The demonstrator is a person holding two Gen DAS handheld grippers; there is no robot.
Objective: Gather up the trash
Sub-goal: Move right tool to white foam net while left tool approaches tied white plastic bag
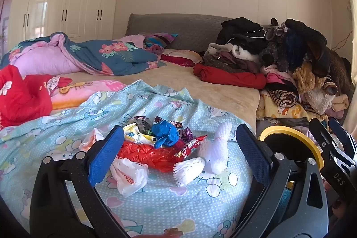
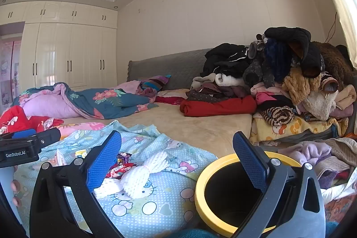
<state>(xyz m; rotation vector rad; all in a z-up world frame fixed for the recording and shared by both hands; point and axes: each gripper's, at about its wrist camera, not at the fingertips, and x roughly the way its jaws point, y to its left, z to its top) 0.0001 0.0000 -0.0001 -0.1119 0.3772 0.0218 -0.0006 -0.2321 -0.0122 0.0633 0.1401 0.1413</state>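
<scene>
Trash pile point(image 1: 160, 142) on the blanket point(image 1: 156, 200), bin point(image 2: 232, 191) right, clothes heap point(image 2: 290, 81) behind.

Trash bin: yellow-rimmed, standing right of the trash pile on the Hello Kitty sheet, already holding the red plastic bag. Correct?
Not quite. The red plastic bag still lies in the pile on the sheet, as the left wrist view shows. The yellow-rimmed trash bin does stand right of it.
</scene>
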